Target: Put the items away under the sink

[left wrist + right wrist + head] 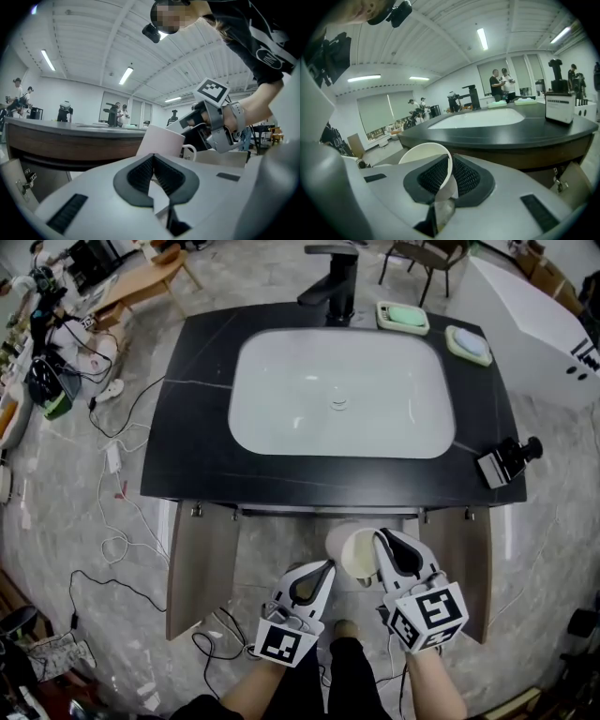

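Now: one mug, pinched by its rim in my right gripper

Right now I count one white mug [352, 555], two grippers, two open cabinet doors, one basin [337, 395], one black faucet [333, 282] and two green soap dishes [403, 317] [468, 343] on the dark countertop [192, 409]. One small black-and-white box [506, 461] sits at the counter's right edge.

My right gripper [379, 542] is clamped on the mug's wall at the rim, one pad inside and one outside. The mug hangs just below the counter's front edge, between the left door [202, 568] and the right door [472, 563].

My left gripper [327, 566] has its jaws pressed together with nothing between them. It sits just beside the mug, which stands close ahead of its tips and slightly right.

Each gripper's cube carries black-and-white square markers. The print on the box is too small to read.
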The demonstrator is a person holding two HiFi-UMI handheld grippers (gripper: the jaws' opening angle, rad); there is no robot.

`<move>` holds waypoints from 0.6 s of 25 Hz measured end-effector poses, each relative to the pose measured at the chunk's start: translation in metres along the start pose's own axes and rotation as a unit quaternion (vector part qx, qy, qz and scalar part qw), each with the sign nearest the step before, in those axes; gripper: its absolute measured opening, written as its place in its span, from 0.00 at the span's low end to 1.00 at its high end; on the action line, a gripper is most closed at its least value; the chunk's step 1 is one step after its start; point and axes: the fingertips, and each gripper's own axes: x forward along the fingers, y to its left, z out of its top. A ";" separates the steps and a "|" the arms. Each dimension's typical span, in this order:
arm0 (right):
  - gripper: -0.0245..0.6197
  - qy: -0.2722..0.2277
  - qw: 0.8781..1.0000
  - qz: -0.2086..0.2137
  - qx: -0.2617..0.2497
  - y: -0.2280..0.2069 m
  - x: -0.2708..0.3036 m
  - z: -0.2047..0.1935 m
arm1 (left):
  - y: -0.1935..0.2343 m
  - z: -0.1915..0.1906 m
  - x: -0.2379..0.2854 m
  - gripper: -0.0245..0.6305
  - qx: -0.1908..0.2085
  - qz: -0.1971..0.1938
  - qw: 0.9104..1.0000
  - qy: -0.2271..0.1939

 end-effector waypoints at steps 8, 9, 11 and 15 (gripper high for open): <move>0.12 0.006 1.000 0.001 0.022 -0.014 0.042 -0.070 | 0.019 -0.062 0.015 0.05 0.017 0.020 1.000 -0.007; 0.12 0.005 1.000 0.002 0.022 -0.016 0.048 -0.078 | 0.022 -0.071 0.016 0.05 0.019 0.021 1.000 -0.007; 0.12 0.002 1.000 0.008 0.018 -0.017 0.063 -0.096 | 0.027 -0.092 0.018 0.05 0.013 0.031 0.999 -0.007; 0.12 -0.013 1.000 0.020 0.004 -0.026 0.099 -0.134 | 0.040 -0.140 0.026 0.05 -0.039 0.066 0.996 -0.038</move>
